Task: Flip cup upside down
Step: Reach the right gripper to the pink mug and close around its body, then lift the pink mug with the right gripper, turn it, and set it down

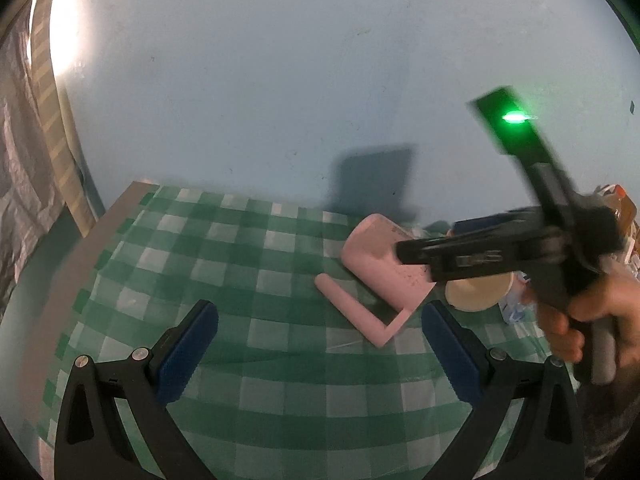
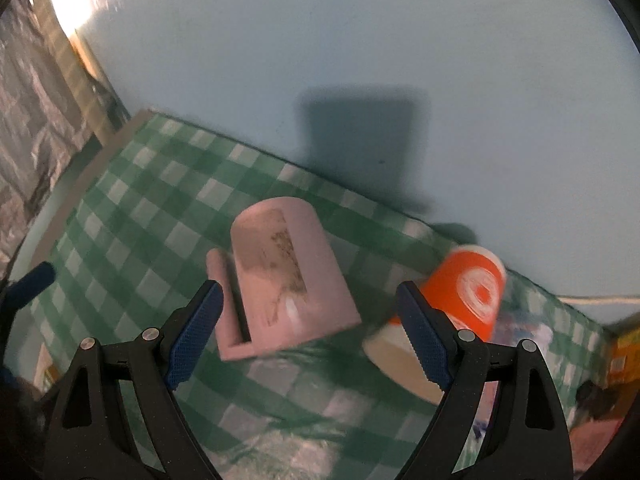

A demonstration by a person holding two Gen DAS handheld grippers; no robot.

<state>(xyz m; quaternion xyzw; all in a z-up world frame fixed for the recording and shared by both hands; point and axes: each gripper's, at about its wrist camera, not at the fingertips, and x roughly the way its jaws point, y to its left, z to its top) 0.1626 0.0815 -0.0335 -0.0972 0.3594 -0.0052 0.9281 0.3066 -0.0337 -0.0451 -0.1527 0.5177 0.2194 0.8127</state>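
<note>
A: How many cups do you count?

B: Two. One pink cup (image 2: 284, 276) with a handle, just ahead of the right tongs (image 2: 310, 318), and one orange paper cup (image 2: 460, 292) beside their right finger.

A: And tongs?

B: Two pairs, the left tongs (image 1: 320, 352) being the other. One green checked tablecloth (image 1: 240, 248) lies beneath everything.

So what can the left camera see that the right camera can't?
Only the left wrist view shows the person's hand holding the right gripper, with a green light glowing on it. Only the right wrist view shows the orange cup in its colour. Both show the pink mug on the green checked cloth.
</note>
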